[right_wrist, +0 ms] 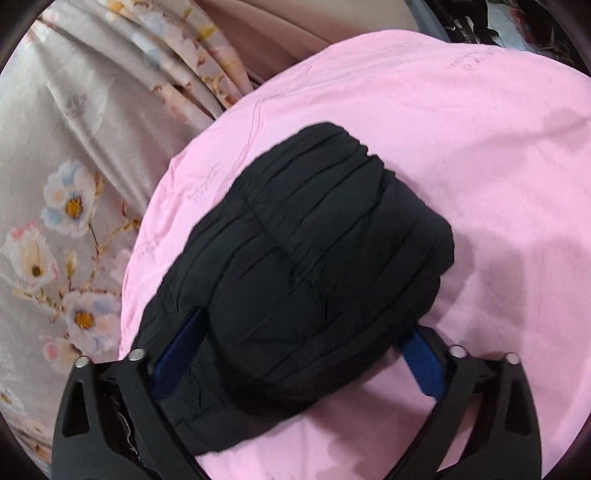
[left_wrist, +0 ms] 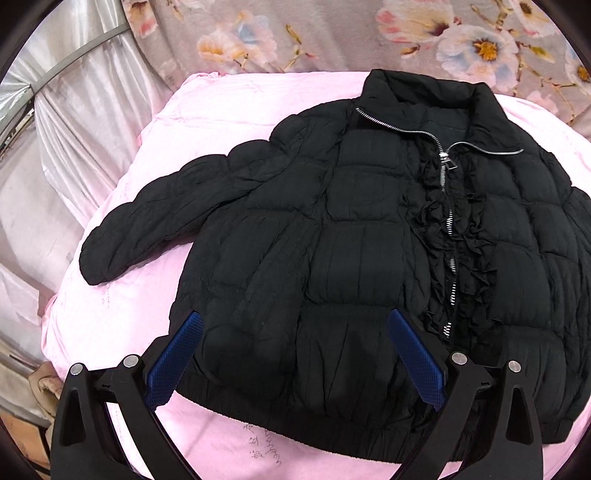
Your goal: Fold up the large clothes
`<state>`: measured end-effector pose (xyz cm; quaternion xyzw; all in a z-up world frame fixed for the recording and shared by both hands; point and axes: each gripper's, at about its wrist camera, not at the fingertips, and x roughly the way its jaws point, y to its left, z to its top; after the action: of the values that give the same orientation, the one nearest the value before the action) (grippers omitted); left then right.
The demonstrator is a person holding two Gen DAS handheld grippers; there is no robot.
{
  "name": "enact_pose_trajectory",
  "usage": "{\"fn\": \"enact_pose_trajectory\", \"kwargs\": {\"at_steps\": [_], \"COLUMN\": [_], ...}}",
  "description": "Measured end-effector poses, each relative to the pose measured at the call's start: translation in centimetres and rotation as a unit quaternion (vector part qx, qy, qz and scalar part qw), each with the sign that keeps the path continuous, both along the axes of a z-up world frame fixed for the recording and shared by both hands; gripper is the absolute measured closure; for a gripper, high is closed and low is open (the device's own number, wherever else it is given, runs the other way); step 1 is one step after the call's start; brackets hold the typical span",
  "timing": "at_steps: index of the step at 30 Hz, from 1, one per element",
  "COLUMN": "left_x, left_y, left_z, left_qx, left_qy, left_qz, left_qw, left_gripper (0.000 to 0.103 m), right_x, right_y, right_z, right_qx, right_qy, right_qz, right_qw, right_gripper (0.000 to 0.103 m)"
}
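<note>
A black puffer jacket (left_wrist: 362, 236) lies front up on a pink sheet (left_wrist: 155, 147), zipped partway, collar at the far end, its left sleeve (left_wrist: 147, 229) stretched out to the left. My left gripper (left_wrist: 295, 321) is open and hovers over the jacket's hem, holding nothing. In the right wrist view the jacket's other sleeve (right_wrist: 314, 258) lies on the pink sheet (right_wrist: 480, 166). My right gripper (right_wrist: 306, 325) is open, its blue pads (right_wrist: 177, 354) on either side of the sleeve, partly hidden by the fabric.
A grey floral bedspread (left_wrist: 332, 33) lies beyond the pink sheet and shows at the left of the right wrist view (right_wrist: 74, 184). Silvery curtain fabric (left_wrist: 74, 110) hangs at the left. The pink sheet's edge drops off at the left.
</note>
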<state>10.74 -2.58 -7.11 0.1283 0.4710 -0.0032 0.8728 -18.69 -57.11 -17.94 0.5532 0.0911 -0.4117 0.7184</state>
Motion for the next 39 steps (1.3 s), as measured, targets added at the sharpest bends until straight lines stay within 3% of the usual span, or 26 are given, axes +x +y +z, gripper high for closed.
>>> {"fn": "enact_pose_trajectory", "kwargs": {"at_steps": [1,3,5,9,13,16,19,20,24,27,31,35,36,37,39], "left_x": [0.2,0.6,1.0,1.6,2.2,2.4,2.4,2.4,2.4,2.4,2.5,2.9,3.1,3.1,3.3], "left_y": [0.1,0.4,0.7,1.5,2.9,4.3,5.8,6.4,9.1,11.0,12.7,13.2,13.2,13.1,12.6], "left_z": [-0.1,-0.3,-0.3,-0.2,-0.1,0.1,0.4,0.5,0.7,0.6,0.6,0.6,0.7,0.7,1.0], "left_qx": [0.000,-0.002,-0.005,-0.006,-0.014,-0.026,-0.035,-0.037,-0.054,-0.067,-0.080,-0.099,-0.104,-0.108,-0.116], "left_qy": [0.002,0.005,0.006,0.004,0.007,0.009,0.008,0.007,0.010,0.012,0.014,0.016,0.018,0.018,0.017], "left_qz": [0.004,0.012,0.018,0.028,0.041,0.051,0.058,0.060,0.071,0.078,0.076,0.062,0.058,0.053,0.042], "left_qw": [1.0000,0.9999,0.9998,0.9996,0.9990,0.9983,0.9977,0.9975,0.9960,0.9947,0.9938,0.9930,0.9927,0.9925,0.9922], "left_gripper": [0.005,0.005,0.005,0.005,0.006,0.006,0.006,0.006,0.006,0.006,0.007,0.007,0.007,0.007,0.007], "right_x": [0.2,0.5,1.1,3.4,8.2,14.2,19.3,21.9,27.9,31.7,35.8,37.6,37.5,36.9,35.5], "right_y": [-0.2,-0.8,-1.1,0.0,3.1,8.2,13.2,16.0,23.7,29.4,35.1,38.7,39.1,39.4,40.1], "right_z": [0.0,0.0,0.9,6.1,13.8,19.7,22.7,23.5,22.8,20.5,14.2,9.2,8.7,8.5,9.2], "right_qx": [0.000,0.011,0.009,-0.049,-0.132,-0.196,-0.234,-0.253,-0.273,-0.295,-0.300,-0.306,-0.305,-0.299,-0.306], "right_qy": [-0.007,-0.035,-0.055,-0.081,-0.121,-0.136,-0.128,-0.117,-0.077,-0.015,0.091,0.180,0.187,0.179,0.154], "right_qz": [0.004,0.005,0.007,0.043,0.132,0.237,0.313,0.350,0.437,0.489,0.539,0.549,0.551,0.558,0.553], "right_qw": [1.000,0.999,0.998,0.995,0.975,0.942,0.911,0.894,0.854,0.821,0.782,0.757,0.754,0.753,0.759], "right_gripper": [0.049,0.071,0.084,0.089,0.089,0.089,0.089,0.089,0.089,0.089,0.079,0.076,0.063,0.044,0.032]}}
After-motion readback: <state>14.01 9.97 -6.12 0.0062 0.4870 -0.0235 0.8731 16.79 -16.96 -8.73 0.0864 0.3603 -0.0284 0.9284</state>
